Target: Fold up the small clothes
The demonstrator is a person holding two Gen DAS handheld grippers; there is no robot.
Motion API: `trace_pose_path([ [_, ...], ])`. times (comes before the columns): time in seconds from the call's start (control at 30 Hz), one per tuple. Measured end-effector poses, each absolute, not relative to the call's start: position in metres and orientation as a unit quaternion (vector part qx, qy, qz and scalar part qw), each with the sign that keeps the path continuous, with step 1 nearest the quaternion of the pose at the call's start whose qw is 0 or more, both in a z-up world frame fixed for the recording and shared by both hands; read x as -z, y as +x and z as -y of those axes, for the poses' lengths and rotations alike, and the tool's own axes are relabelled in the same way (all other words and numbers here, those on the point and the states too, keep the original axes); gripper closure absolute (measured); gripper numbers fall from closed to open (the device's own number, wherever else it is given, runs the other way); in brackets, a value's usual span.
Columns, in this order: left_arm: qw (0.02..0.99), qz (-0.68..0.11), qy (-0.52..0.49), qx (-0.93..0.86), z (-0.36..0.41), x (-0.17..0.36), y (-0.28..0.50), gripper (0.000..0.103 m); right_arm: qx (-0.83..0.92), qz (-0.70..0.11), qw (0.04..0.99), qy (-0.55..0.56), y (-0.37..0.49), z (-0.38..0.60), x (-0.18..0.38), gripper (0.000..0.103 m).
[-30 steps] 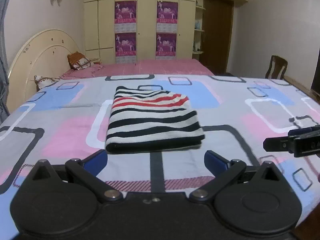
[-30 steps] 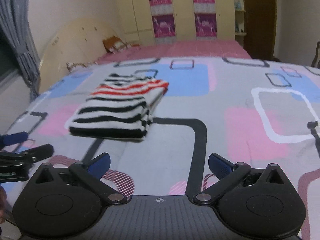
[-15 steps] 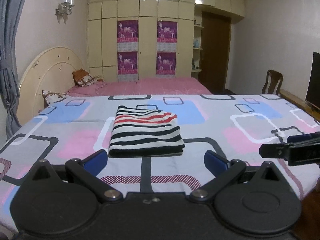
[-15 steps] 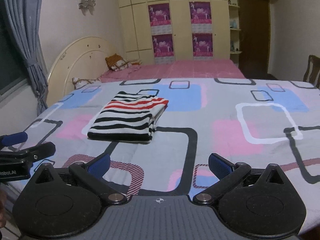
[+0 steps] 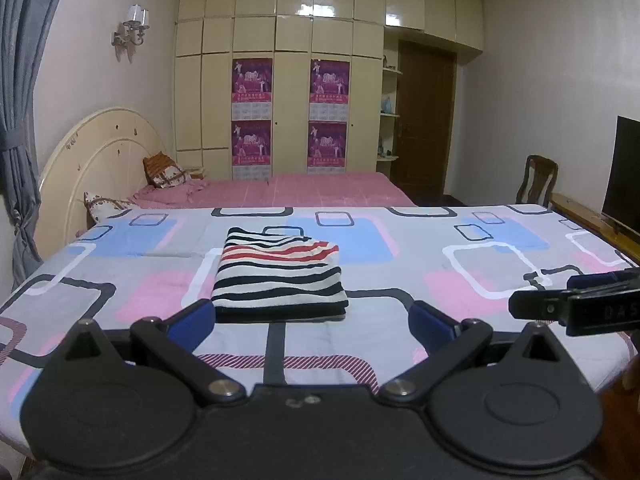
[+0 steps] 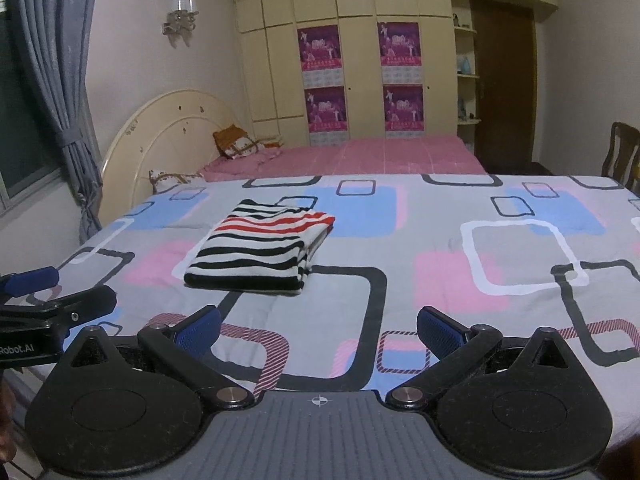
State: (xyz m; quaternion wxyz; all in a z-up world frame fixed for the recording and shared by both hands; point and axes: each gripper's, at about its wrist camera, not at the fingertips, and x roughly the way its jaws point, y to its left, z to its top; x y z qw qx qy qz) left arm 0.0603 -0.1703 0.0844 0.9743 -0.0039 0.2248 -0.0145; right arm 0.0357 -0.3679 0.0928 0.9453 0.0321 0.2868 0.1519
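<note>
A wide bed (image 5: 400,280) fills both views, covered by a grey sheet printed with pink and blue blocks and dark and white outlined squares. Behind it, toward 12 o'clock, lies a second bed with a pink cover (image 5: 304,190), a cream rounded headboard (image 5: 92,160) at 10 o'clock, and a cream wardrobe wall carrying four purple posters (image 5: 290,116).

On the patterned sheet a folded striped garment (image 5: 278,274) lies flat as a neat rectangle, black and white bands with red stripes at its far end. From the left wrist it sits straight ahead at 12 o'clock; from the right wrist it lies toward 11 o'clock.

The left gripper (image 5: 312,320) is held above the near edge of the bed, its blue-padded fingers spread wide and empty, clear of the garment. The right gripper (image 6: 319,330) is likewise splayed wide, grasping nothing, well apart from the cloth.
</note>
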Motion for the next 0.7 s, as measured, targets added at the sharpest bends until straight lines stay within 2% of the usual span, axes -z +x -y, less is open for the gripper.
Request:
trace_pose_path([
  [0.7, 0.975, -0.222, -0.003, 0.016, 0.1705, -0.0866, 0.0593, 0.0, -0.156, -0.28, 0.947, 0.03, 0.0324, 0.371, -0.0957, 0.0],
])
